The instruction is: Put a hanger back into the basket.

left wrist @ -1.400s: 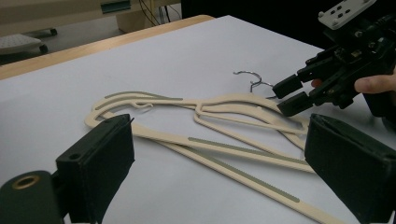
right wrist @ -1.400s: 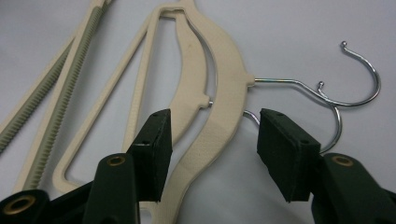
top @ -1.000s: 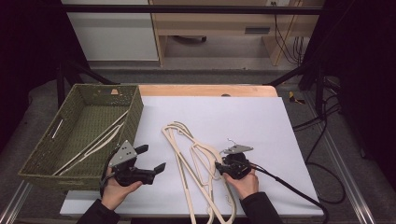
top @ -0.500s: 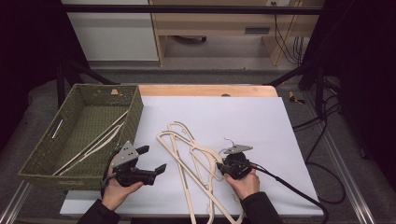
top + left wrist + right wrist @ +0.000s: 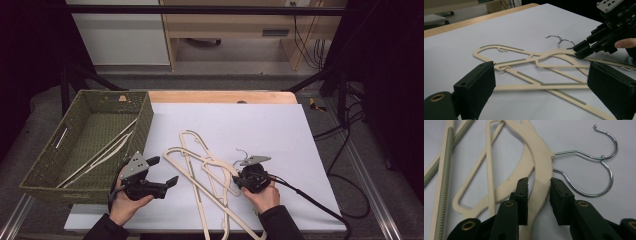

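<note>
White paper covers the table (image 5: 260, 125), with a green woven basket (image 5: 50, 172) at nine o'clock already holding some hangers. Two cream hangers (image 5: 210, 175) lie crossed at the centre, long arms running from about eleven toward five o'clock, wire hooks (image 5: 599, 160) pointing to three. I have my right gripper (image 5: 239, 181) clenched on the top hanger's neck just below its hook. My left gripper (image 5: 167, 172) hovers released at eight o'clock, jaws wide, facing the arms from the basket side. I judge the left is nearer the basket, so the hanger must travel toward nine o'clock.
</note>
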Demonstrator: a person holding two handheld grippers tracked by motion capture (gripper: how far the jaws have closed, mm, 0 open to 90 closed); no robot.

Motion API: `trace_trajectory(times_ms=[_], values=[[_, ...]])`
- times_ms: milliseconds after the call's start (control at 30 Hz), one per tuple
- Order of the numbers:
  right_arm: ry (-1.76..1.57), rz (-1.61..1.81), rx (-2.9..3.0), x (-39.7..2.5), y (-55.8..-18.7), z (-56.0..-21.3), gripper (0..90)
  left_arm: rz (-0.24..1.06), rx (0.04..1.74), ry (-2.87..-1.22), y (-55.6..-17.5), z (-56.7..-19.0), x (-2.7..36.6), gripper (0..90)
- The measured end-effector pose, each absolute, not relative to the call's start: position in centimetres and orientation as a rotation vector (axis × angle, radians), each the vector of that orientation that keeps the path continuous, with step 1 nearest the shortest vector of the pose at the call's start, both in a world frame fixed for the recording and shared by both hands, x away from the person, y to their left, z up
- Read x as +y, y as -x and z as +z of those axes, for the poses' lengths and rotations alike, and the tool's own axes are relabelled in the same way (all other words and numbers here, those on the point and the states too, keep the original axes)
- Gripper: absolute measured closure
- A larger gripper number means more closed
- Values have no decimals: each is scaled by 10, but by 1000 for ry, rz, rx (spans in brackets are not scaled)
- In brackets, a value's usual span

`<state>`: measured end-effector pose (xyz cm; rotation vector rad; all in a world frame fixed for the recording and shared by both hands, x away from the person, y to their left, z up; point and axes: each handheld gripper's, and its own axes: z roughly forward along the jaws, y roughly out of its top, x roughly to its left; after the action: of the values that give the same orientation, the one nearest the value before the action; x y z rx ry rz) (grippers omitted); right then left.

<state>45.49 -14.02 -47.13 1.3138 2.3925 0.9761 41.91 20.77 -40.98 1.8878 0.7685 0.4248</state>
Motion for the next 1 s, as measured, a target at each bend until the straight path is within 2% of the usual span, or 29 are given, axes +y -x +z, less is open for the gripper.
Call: trace_trajectory(times_ms=[167, 233, 300, 433, 667, 1000], values=[[-1297, 1007, 2400, -140, -454, -472, 683, 424, 768, -1890, -419, -410, 207, 81], [-1268, 1000, 2388, -140, -454, -472, 609, 423, 768, -1888, -419, -410, 207, 81], [-1235, 1014, 2389, -142, -454, -471, 572, 423, 768, -1887, -419, -410, 208, 81], [-1222, 1061, 2380, -146, -447, -463, 547, 421, 769, -1888, -419, -410, 208, 81], [-1212, 1118, 2367, -164, -431, -455, 535, 419, 767, -1899, -418, -412, 206, 81], [-1140, 1060, 2478, -176, -407, -464, 579, 416, 769, -1903, -418, -412, 206, 80]])
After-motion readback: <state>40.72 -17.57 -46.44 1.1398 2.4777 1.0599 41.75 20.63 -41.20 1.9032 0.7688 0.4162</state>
